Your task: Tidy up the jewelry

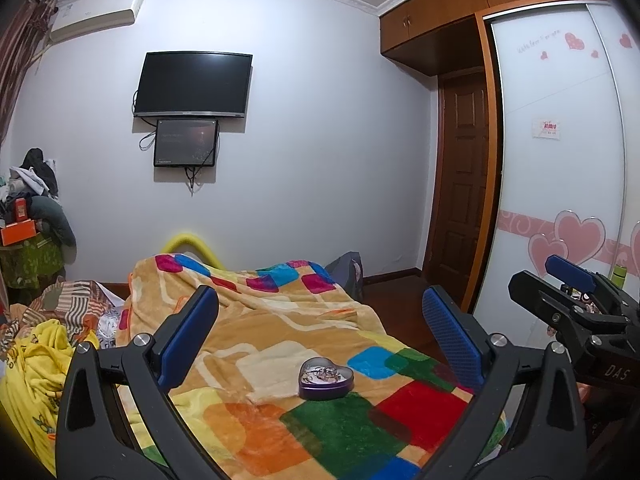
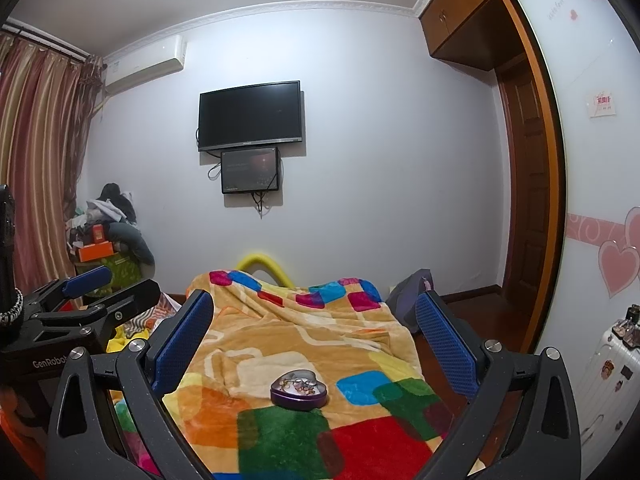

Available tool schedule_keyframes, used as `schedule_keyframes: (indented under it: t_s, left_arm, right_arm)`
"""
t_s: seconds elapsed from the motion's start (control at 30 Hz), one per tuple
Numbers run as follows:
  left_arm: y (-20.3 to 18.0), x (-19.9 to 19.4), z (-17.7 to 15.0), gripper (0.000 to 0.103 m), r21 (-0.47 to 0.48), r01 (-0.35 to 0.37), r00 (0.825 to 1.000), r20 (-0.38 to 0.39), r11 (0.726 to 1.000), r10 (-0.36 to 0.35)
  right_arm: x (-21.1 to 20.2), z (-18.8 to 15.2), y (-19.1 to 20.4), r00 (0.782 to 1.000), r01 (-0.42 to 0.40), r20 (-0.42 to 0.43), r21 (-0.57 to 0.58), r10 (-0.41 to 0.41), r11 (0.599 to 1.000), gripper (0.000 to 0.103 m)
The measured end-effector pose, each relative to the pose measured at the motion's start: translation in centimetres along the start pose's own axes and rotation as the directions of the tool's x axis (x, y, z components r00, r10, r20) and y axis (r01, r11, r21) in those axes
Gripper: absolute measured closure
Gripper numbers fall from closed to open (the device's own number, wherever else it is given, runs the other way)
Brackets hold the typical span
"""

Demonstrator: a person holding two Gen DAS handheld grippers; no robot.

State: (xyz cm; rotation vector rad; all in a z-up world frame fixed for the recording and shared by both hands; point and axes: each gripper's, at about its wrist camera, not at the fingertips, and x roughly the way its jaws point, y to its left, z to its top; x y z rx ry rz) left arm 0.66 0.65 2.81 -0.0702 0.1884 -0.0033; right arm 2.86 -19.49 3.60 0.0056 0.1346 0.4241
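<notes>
Both tools, left & right, are held spread w/ nothing gripped, the heart-shaped tin of jewelry sits ahead btwn the fingers on the soft blanket, so it could probably be tipped if nudged off-centre.

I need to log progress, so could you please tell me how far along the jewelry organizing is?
Done: some jewelry lies in the open heart tin on the blanket. In hand: nothing; the left hand-held gripper and right hand-held gripper are open, above the bed. Left: unclear; no loose pieces or lid in view.
</notes>
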Motion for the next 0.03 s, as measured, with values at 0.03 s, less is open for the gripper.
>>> schedule_keyframes:
  t_s: [0.03]
  left_arm:
    - [0.05, 0.09, -0.01, 0.001, -0.001, 0.001, 1.000, -0.002, 1.000, -0.001]
  right_arm:
    - [0.04, -0.04, -0.01, 1.000, 0.000, -0.001, 0.000, 0.000, 1.000, 0.002]
